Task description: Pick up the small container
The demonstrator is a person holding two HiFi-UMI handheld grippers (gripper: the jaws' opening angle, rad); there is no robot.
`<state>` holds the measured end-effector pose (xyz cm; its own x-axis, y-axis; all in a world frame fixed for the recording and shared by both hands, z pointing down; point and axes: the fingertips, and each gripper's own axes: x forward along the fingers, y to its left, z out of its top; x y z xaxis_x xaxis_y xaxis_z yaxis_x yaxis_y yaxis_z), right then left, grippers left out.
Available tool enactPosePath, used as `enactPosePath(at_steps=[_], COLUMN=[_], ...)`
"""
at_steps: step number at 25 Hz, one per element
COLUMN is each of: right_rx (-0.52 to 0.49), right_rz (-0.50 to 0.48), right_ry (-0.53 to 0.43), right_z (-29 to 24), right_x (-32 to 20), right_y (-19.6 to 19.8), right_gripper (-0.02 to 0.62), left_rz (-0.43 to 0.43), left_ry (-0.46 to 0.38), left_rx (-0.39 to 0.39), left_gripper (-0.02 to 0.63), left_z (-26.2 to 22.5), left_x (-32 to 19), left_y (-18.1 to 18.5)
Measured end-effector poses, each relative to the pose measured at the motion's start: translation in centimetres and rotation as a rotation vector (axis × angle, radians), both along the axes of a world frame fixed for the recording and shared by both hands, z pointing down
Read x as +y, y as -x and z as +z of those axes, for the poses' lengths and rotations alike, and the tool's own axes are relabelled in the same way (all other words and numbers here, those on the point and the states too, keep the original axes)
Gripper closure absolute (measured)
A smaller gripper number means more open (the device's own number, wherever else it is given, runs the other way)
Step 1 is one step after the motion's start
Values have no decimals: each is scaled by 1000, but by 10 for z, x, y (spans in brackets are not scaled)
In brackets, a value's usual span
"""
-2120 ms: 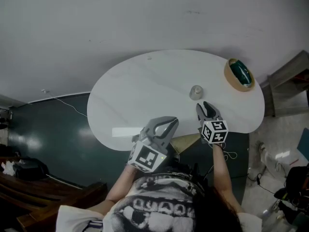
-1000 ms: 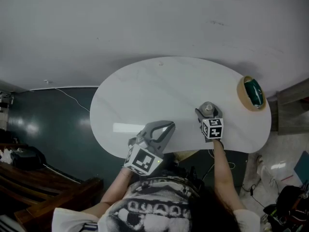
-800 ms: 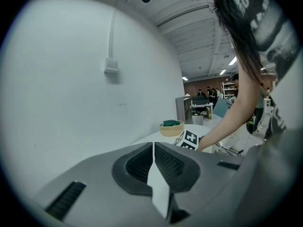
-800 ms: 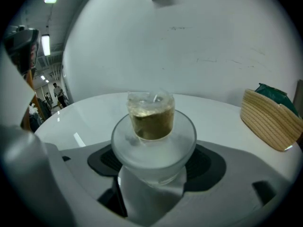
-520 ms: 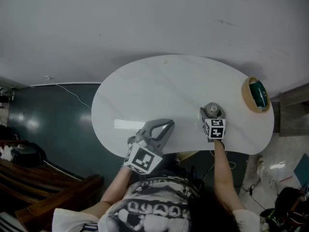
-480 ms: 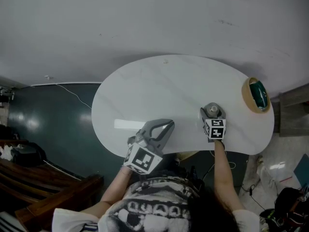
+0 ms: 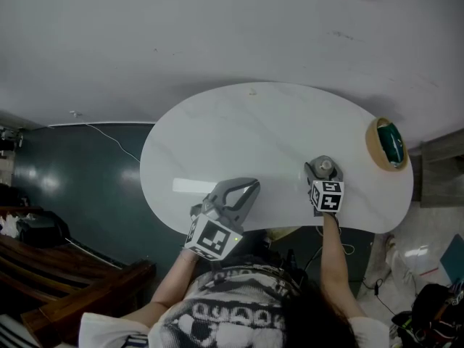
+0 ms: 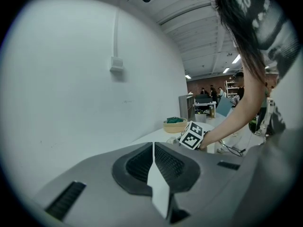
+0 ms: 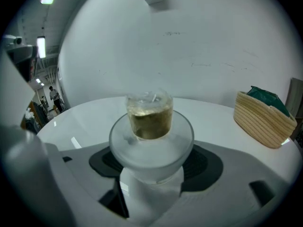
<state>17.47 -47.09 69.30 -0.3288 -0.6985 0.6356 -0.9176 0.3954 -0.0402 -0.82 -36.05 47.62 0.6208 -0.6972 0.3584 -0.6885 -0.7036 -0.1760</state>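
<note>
The small container (image 7: 323, 167) stands near the right front of the white oval table (image 7: 239, 129). In the right gripper view it is a clear little jar (image 9: 150, 113) with yellowish-brown contents above a wide frosted lower part. My right gripper (image 7: 321, 174) is around it, and both dark pads (image 9: 204, 167) press on the frosted part. Whether it is off the table I cannot tell. My left gripper (image 7: 249, 187) hangs over the table's front edge, shut and empty, with its pads (image 8: 166, 163) meeting in the left gripper view.
A woven basket (image 7: 388, 143) holding something green sits at the table's far right end, also in the right gripper view as the basket (image 9: 264, 119). A white wall rises behind the table. Dark floor and a cable lie to the left.
My right gripper slid forward until the container sat between its jaws, and they came in against it. The left gripper has stayed in place.
</note>
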Motion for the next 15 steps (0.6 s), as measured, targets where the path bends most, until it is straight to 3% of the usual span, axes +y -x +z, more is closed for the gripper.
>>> enactPosePath(at_steps=[15], right_rx=[-38], right_rz=[-135], right_ry=[-136], right_z=[-109], right_x=[10], right_y=[15], right_gripper=[268], left_rz=[4], left_ry=[-6], left_rx=[4], left_gripper=[595], left_z=[-1], left_x=[6], left_y=[-12])
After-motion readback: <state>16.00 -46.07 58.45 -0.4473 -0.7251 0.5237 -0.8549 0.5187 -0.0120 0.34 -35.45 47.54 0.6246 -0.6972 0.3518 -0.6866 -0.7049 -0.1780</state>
